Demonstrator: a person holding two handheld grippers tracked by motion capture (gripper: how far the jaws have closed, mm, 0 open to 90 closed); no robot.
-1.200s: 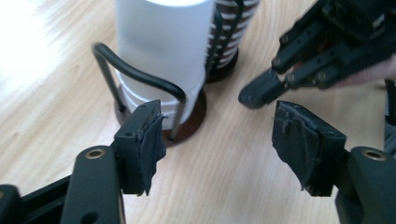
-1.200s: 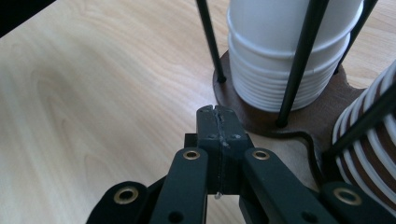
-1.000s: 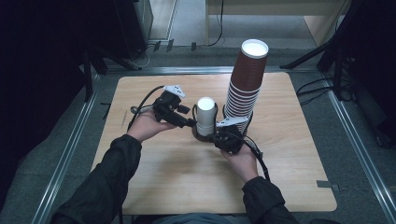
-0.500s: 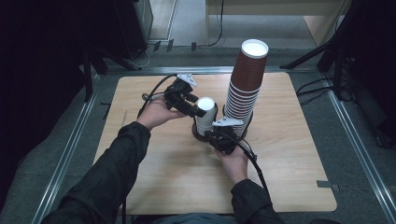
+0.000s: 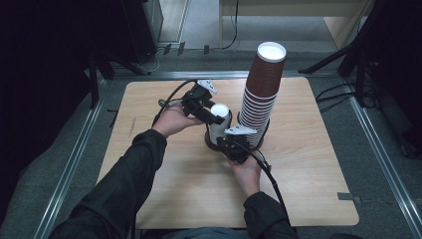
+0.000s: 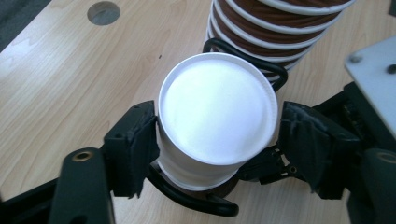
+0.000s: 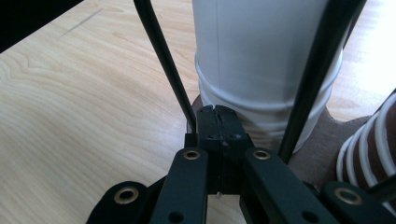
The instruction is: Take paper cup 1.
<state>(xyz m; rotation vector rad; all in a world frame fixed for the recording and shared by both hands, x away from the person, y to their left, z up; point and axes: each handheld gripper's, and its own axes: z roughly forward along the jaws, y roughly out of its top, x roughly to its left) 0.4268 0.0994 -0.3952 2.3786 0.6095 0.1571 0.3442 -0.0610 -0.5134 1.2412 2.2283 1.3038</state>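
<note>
Two grippers work at a short stack of white cups point(image 5: 219, 122) standing on the wooden counter point(image 5: 164, 199), just beside a tall stack of brown cups point(image 5: 261, 94) with white rims. Both stacks appear to sit in a black wire holder point(image 6: 243, 65), whose loops curve round their bases. The left gripper point(image 5: 211, 117) comes in from the left in the high view and straddles the top of the white cups; in the left gripper view its two black jaws stand on either side of the upper cup point(image 6: 217, 116), the near jaw against the cup wall and the far one close beside the rim, and whether both pads truly press cannot be told. Its jaws have just been closing a little, with the cup between them. The right gripper point(image 7: 219, 126) lies low on the counter in front of the white cups, its jaws brought fully together, their tips just at the foot of the stack with a thin black wire point(image 7: 163, 60) running up beside them; whether the wire is pinched cannot be told. Each gripper is carried by a hand in a dark sleeve reaching in from the near edge.
</note>
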